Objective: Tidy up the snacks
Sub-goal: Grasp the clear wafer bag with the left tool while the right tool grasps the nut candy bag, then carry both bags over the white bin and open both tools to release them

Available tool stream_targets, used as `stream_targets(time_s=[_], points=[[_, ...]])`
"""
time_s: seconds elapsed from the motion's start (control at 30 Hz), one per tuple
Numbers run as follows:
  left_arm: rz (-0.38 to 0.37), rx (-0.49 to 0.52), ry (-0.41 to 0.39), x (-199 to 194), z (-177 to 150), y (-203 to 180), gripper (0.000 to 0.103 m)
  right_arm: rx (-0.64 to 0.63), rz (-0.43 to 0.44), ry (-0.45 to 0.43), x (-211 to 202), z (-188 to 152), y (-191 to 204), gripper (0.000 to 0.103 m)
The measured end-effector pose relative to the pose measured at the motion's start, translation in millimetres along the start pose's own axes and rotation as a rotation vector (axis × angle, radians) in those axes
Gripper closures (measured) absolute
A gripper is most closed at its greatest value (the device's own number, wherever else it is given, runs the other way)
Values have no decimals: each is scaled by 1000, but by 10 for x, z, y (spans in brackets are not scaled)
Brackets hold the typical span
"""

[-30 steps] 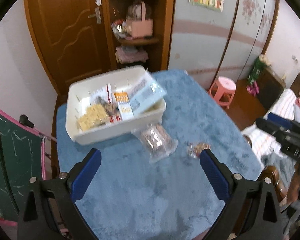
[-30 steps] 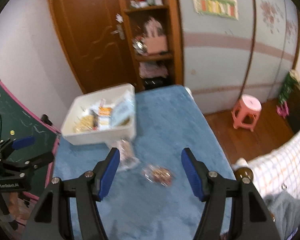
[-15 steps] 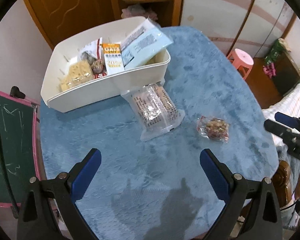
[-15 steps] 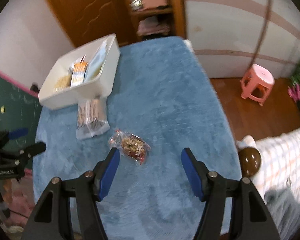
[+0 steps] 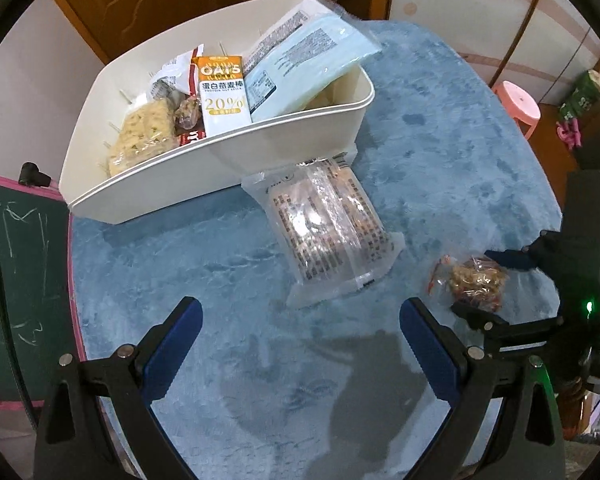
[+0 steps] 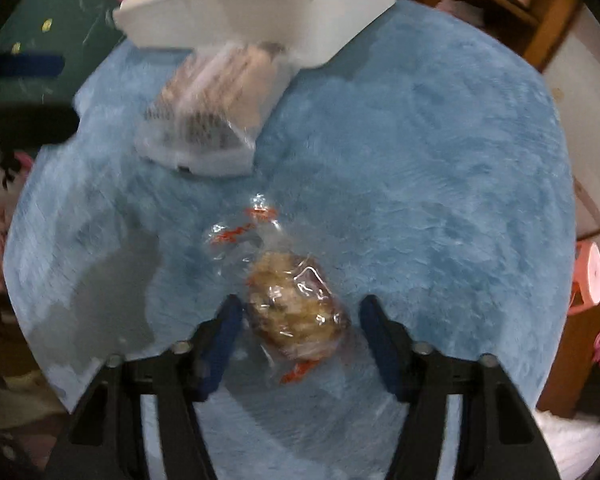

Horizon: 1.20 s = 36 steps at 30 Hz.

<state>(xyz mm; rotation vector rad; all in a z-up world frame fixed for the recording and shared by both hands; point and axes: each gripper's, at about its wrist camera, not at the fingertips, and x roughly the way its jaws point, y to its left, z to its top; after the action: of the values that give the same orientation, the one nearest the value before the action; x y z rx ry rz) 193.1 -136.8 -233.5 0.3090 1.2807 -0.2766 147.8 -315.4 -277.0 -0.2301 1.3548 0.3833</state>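
A bench [image 5: 228, 264] covered in blue plush fabric is being viewed from both wrist cameras. The left hand-held gripper [image 5: 300, 344] is being held wide, its blue-padded fingers [image 5: 172, 344] spread above bare fabric and nothing being gripped between them. The right hand-held gripper [image 6: 300, 332] is being kept parted as well, with a small clear-wrapped snack [image 6: 294, 308] lying on the bench between its fingers [image 6: 224, 336]; whether the left pad is touching the wrapper cannot be told, and a clear gap is being left at the right pad. In the left wrist view the same small snack [image 5: 474, 280] is being seen at the right side of the bench, bracketed by the dark fingers of the right hand-held gripper [image 5: 496, 288]. A larger clear packet [image 5: 328, 236] printed with dark text is lying flat near the middle of the bench, its far end touching or tucked just under the wall of a white bin [image 5: 204, 172]; in the right wrist view this packet [image 6: 216, 120] is being shown blurred, just beside the bin [image 6: 236, 12]. Inside the bin, an orange and white oats box [image 5: 223, 94] is being held upright beside a pale blue flat package [image 5: 304, 64] that is leaning over the rim, and a bag of yellowish pieces [image 5: 142, 136] is lying at the left end.
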Motion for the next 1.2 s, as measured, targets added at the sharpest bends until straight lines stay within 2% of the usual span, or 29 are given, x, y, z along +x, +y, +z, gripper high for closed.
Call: stream_targets(time_s=[0.07,0.2,0.43,0.63,0.67,0.7,0.8,0.93,1.07,1.2], points=[[7,-2,13,89,78,-7,4,1,7,-26,-47,3,-44,54],[-17,-28,43,294,259,-47,4,138,18,-46,-86,-4,-346,54],[-88,-160,106,662,563,-98,4,282,22,-73,-163,-87,-707,54],[-4,-245,123,952,659,-123,5,302,27,-88,-249,-209,-717,54],[12,-258,130,1011,641,-116,7,301,28,-91,-267,-229,-707,54],[13,-263,136,1045,634,-105,20,300,30,-91,-290,-256,-697,54],[-24,-270,105,1009,568,-74,28,295,41,-90,-360,-304,-723,54],[-23,-247,130,902,403,-50,32,284,63,-87,-421,-315,-663,54],[-20,-213,178,712,94,8,32,246,89,-94,-481,-262,-465,54],[12,-200,167,378,-177,171,32,185,133,-104,-580,-130,-210,54]])
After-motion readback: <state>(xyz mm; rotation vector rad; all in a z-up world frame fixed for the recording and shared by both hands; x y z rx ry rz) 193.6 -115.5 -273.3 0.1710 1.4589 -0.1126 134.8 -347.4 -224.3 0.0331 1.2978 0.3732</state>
